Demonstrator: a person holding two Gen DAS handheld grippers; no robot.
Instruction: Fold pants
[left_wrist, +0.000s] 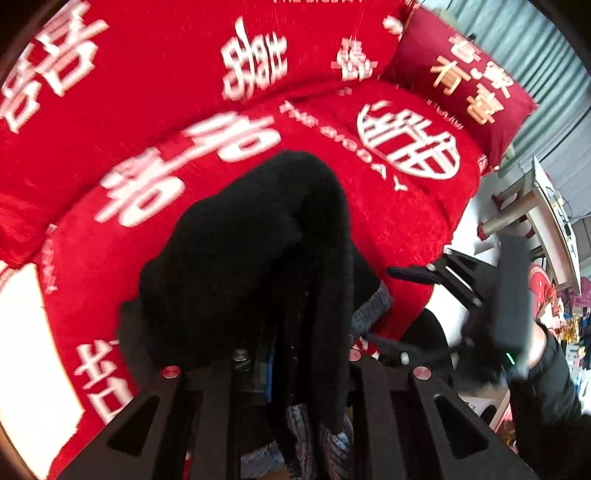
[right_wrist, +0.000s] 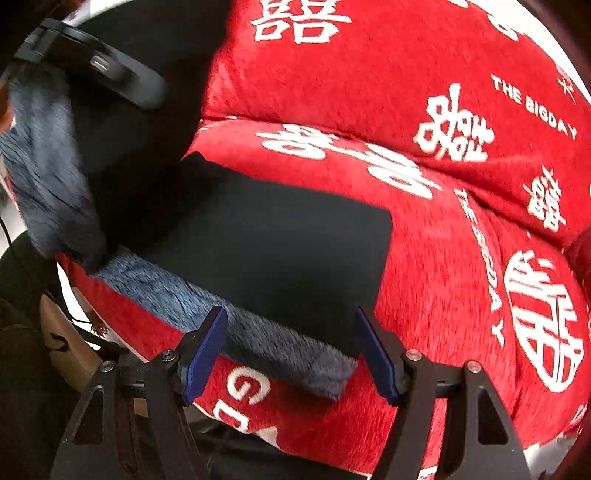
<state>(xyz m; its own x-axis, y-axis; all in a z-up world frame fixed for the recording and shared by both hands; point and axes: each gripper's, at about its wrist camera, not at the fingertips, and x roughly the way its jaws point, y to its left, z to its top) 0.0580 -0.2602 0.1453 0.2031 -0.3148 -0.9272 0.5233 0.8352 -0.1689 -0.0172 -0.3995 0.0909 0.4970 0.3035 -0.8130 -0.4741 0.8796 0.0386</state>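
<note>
The black pants with a grey fleece lining (right_wrist: 273, 251) lie on the red bedspread (right_wrist: 443, 258). In the left wrist view the pants (left_wrist: 251, 251) hang bunched from my left gripper (left_wrist: 295, 369), which is shut on the cloth and holds it lifted above the bed. My right gripper (right_wrist: 295, 350) is open, its blue pads (right_wrist: 203, 350) on either side of the fleece edge (right_wrist: 258, 332) of the flat folded part. The right gripper also shows in the left wrist view (left_wrist: 424, 306), at the bed's edge.
A red pillow (left_wrist: 461, 81) lies at the head of the bed. A second red quilt (right_wrist: 369, 74) is piled behind the pants. A white table (left_wrist: 550, 221) and clutter stand beside the bed on the right.
</note>
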